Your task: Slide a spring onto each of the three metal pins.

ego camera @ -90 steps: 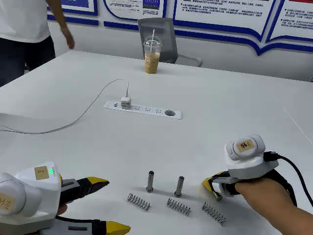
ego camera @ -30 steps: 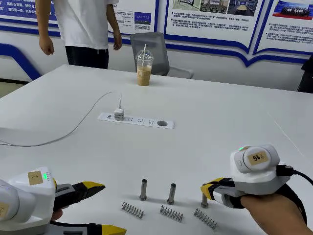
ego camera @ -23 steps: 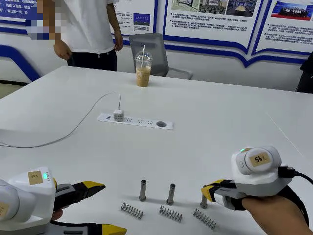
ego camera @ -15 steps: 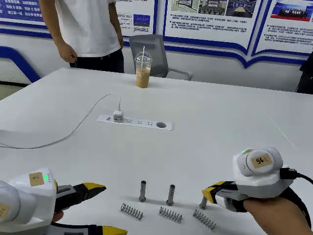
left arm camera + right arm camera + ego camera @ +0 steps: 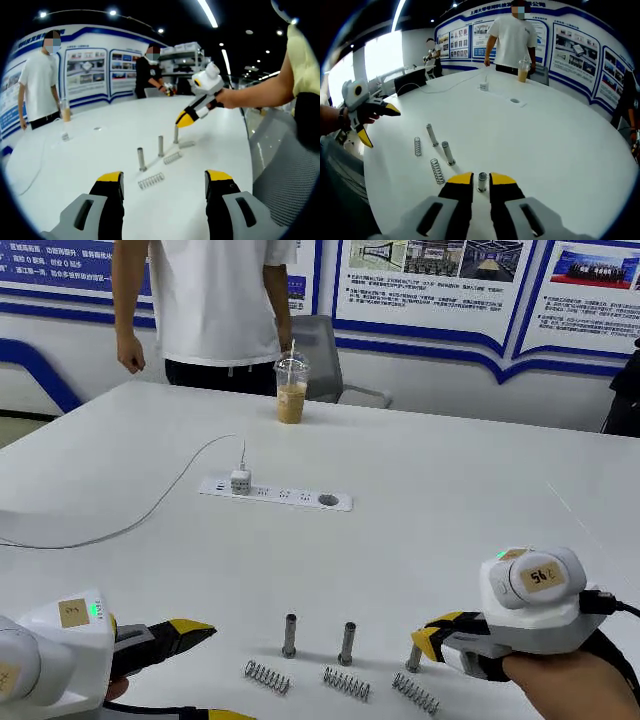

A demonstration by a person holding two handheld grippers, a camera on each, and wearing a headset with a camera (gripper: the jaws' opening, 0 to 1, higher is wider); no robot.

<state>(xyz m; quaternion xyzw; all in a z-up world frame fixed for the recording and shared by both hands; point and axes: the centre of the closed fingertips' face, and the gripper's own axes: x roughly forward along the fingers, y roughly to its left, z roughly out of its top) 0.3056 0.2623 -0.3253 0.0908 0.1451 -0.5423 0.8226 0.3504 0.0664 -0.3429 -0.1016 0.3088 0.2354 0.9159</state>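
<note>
The right gripper point(image 5: 481, 180) has its jaws set narrow, one on each side of the right pin point(image 5: 481, 182), which stands upright on the white table point(image 5: 450, 500). In the right gripper view a thin dark line shows on either side of the pin, so it cannot be told whether the jaws clamp it or merely flank it. In the head view this gripper lies at 3 o'clock of the pin, jaws pointing toward 9 o'clock.

The middle pin point(image 5: 347, 643) and the left pin point(image 5: 289, 635) stand in a row running toward 9 o'clock, apart from one another. All three pins are bare. One spring lies flat at 6 o'clock of each pin: the right spring point(image 5: 415, 694), the middle spring point(image 5: 346, 684) and the left spring point(image 5: 262, 677). None touches a pin. The left gripper point(image 5: 163, 176) hovers at 9 o'clock of the row, jaws wide and empty, aimed at the left spring.

Judged step: leaving the right pin standing before a spring is fetched. Recommended procedure:
1. Open both jaws evenly, so that neither drags the pin sideways.
2. Withdraw toward 3 o'clock, clear of the pin top and the right spring.
3. Grip a spring lightly near one end; a hard pinch is likely to squash the coils.
4. Turn it upright, line its bore with the pin's axis and lower it straight down.
</note>
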